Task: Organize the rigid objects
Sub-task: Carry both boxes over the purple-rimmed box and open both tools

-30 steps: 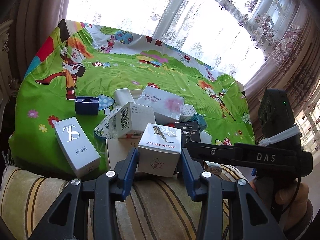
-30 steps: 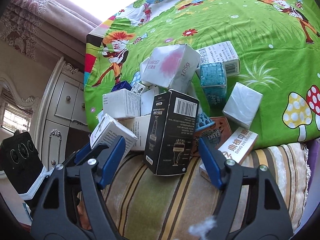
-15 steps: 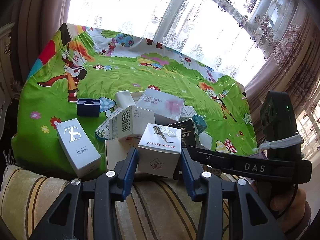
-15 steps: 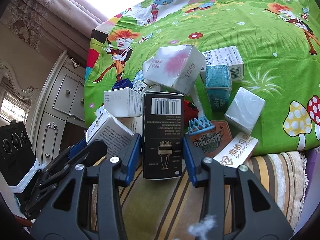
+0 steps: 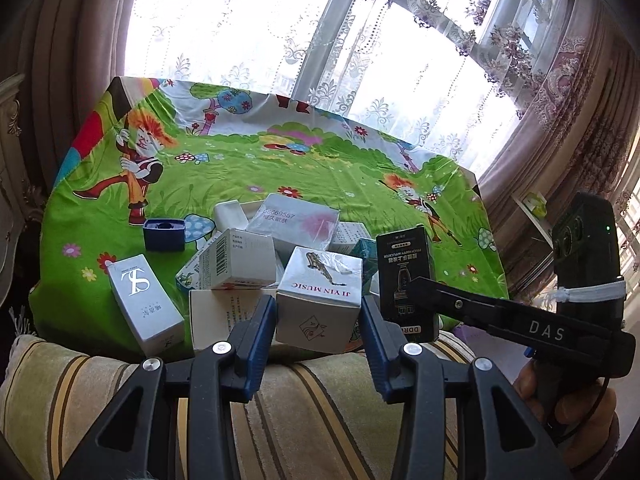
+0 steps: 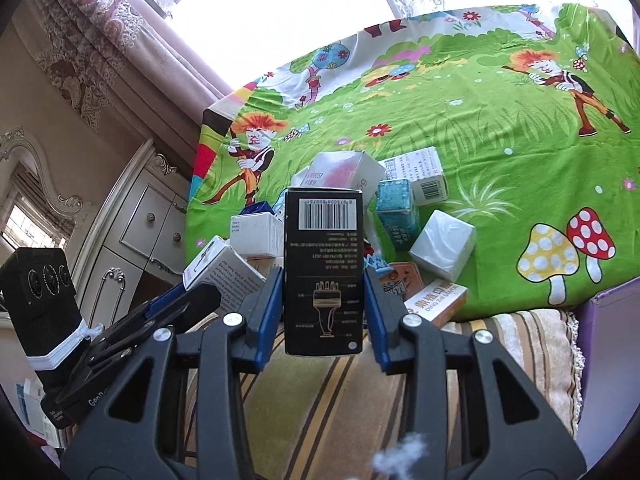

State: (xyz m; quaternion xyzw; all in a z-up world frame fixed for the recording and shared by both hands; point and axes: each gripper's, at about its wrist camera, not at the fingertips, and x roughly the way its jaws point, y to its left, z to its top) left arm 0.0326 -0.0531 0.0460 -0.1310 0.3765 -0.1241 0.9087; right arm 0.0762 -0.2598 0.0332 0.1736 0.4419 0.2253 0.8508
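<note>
- The left gripper (image 5: 318, 320) is clamped on a white cube-shaped carton printed "JI YIN MUSIC" (image 5: 320, 300); both blue pads press its side faces, and it sits at the near edge of the heap, just above the striped cushion (image 5: 328, 408).
- The right gripper (image 6: 323, 306) grips a tall black box with a barcode (image 6: 323, 268), pads tight against its two long sides. The box stands upright between the fingers, its bottom edge clear of the cushion as far as the right wrist view shows.
- In the left wrist view the same black box (image 5: 406, 280) stands just to the right of the music carton, with the right gripper's black arm crossing in front of it.
- Step in hand, as I judge it: both boxes are secured and being taken out of the jumble; sorting has barely begun, since most cartons are in one heap.
- The next move calls for carrying each box to bare cloth and setting it down squarely, without knocking the neighbours that lean close by.
- Behind the grippers, the heap includes a white barcode carton (image 5: 236, 258), a larger white box with a pink blotch (image 5: 296, 220), a teal box (image 6: 396, 212) and a plain white cube (image 6: 442, 246).
- A silver-white "SL" box (image 5: 146, 304) lies apart on the left, and a small navy box (image 5: 164, 234) beyond it.
- Everything rests on a green cartoon tablecloth (image 5: 340, 168).
</note>
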